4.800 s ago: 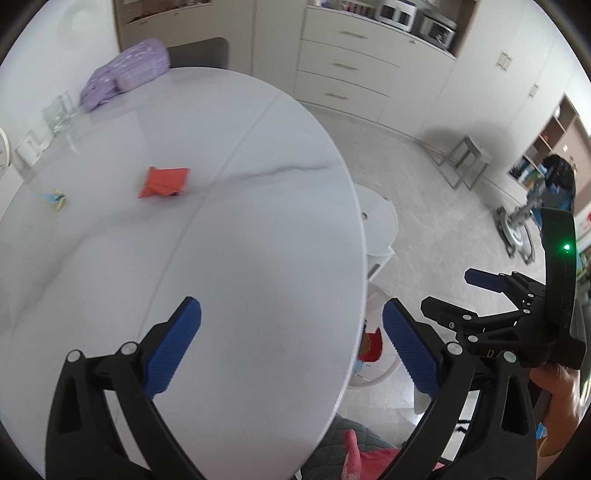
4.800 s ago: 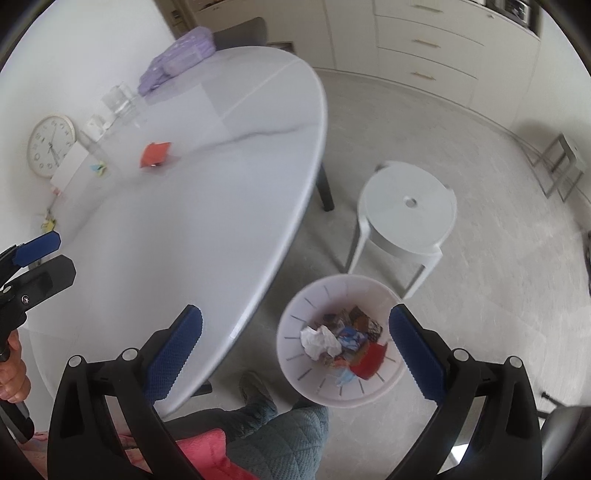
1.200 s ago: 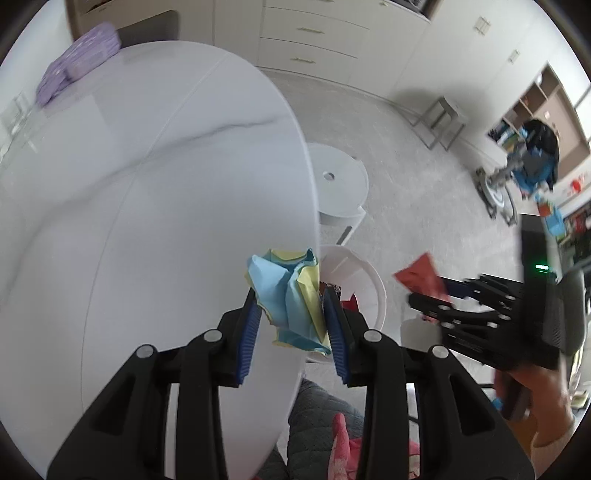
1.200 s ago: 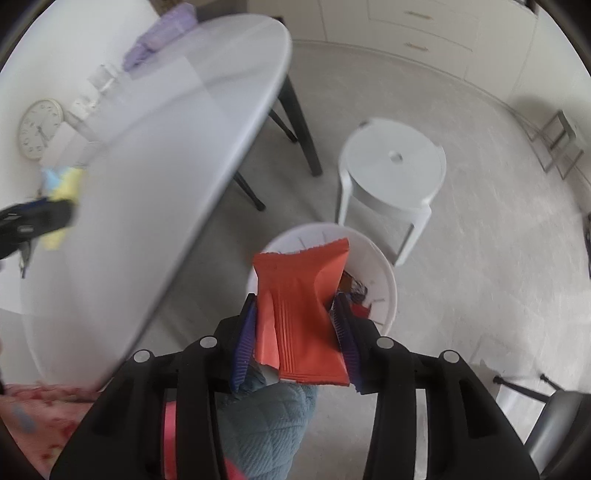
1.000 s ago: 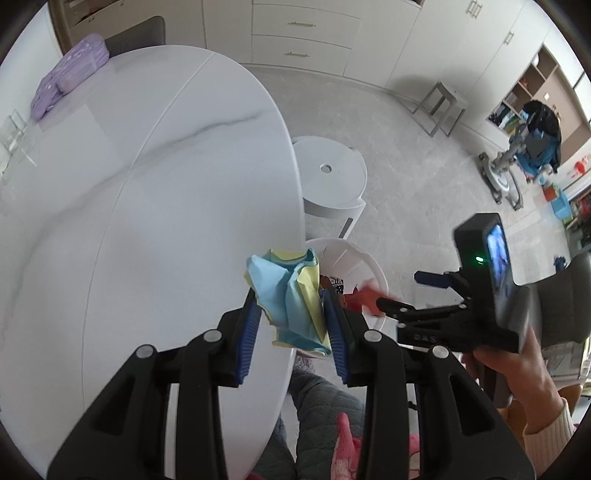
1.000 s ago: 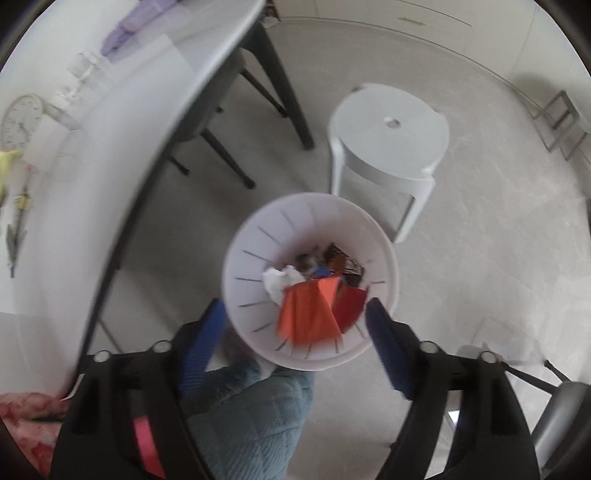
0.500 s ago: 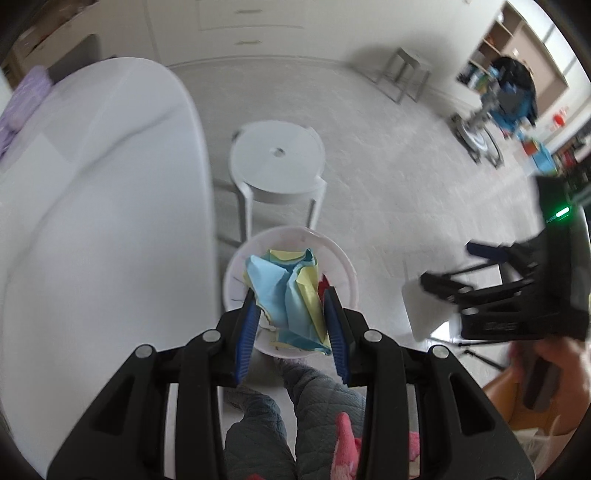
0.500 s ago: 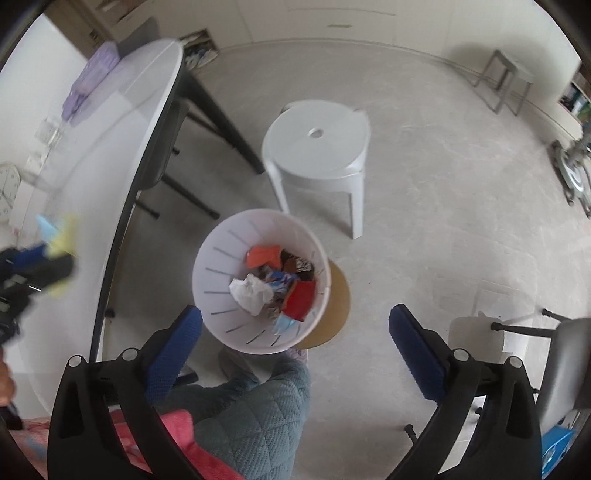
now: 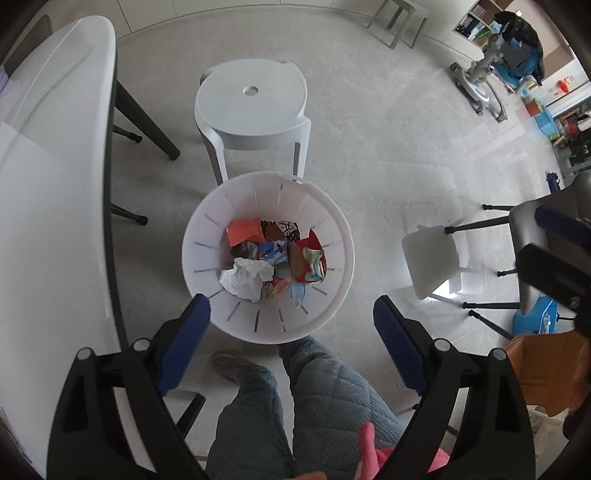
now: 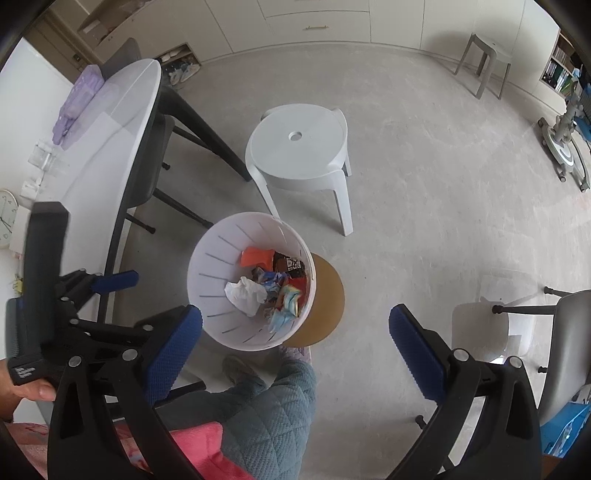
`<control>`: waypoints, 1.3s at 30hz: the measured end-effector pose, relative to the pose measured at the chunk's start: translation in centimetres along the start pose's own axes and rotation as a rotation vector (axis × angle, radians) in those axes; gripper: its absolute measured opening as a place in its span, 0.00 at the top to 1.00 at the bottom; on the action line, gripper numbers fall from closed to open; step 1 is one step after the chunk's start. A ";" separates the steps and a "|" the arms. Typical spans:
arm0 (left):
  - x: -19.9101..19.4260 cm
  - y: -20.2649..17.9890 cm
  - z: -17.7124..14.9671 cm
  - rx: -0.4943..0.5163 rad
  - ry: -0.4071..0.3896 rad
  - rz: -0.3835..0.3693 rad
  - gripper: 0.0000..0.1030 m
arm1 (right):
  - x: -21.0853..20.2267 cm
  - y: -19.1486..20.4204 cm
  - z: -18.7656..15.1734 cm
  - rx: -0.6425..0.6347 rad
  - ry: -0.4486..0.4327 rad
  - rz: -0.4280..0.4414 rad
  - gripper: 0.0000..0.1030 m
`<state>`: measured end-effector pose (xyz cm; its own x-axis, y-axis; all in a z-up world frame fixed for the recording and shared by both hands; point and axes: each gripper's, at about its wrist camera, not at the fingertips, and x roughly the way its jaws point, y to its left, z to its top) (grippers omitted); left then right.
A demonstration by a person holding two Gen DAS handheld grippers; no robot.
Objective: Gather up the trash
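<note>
The trash is lying in the white bin on the floor. The left gripper is opening wide above it, holding nothing, and the right gripper is hanging wide and empty too. This looks like the drop step, so next they are likely needing more trash from the table.

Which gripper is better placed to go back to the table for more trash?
Left, probably. The left gripper, jaws opening and empty above the bin, hangs right beside the table edge. The right gripper, also open and empty, sits farther from it.

It was a home's dining room: a round white marble-look table, cream built-in drawer cabinets, a white plastic stool.
</note>
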<state>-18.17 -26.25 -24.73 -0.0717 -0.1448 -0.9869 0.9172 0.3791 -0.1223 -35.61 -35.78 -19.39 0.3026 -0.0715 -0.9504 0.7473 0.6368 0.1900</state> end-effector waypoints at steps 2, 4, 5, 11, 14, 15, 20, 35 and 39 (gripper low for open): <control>-1.0 0.1 0.1 -0.006 -0.026 0.006 0.13 | 0.1 0.2 0.4 0.000 -0.002 -0.004 0.02; -2.5 0.6 0.2 -0.011 -0.062 0.028 0.12 | 0.1 0.5 0.7 -0.002 -0.005 0.001 0.02; -3.3 1.1 0.3 -0.018 -0.084 0.034 0.12 | 0.0 0.7 0.9 -0.005 -0.008 0.005 0.02; -12.0 6.4 -1.3 -0.172 -0.277 0.099 0.08 | -0.8 6.0 3.7 -0.115 -0.049 0.046 0.02; -15.4 9.6 -3.0 -0.260 -0.339 0.156 0.08 | -1.2 11.3 5.4 -0.229 -0.076 0.090 0.02; -16.5 10.8 -3.8 -0.295 -0.356 0.180 0.08 | -1.2 12.9 6.0 -0.261 -0.080 0.105 0.03; -20.7 16.0 -8.9 -0.463 -0.418 0.300 0.08 | -1.5 22.1 7.2 -0.444 -0.091 0.179 0.03; -25.7 21.9 -17.8 -0.761 -0.507 0.440 0.08 | -3.9 36.0 3.5 -0.788 -0.128 0.241 0.02; -28.3 23.3 -18.9 -0.813 -0.560 0.481 0.08 | -6.0 37.6 3.8 -0.809 -0.173 0.255 0.02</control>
<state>-2.16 3.97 -1.65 0.6010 -0.1370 -0.7874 0.2551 0.9666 0.0265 -7.10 -14.33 -5.61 0.5390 0.0740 -0.8390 0.0136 0.9952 0.0966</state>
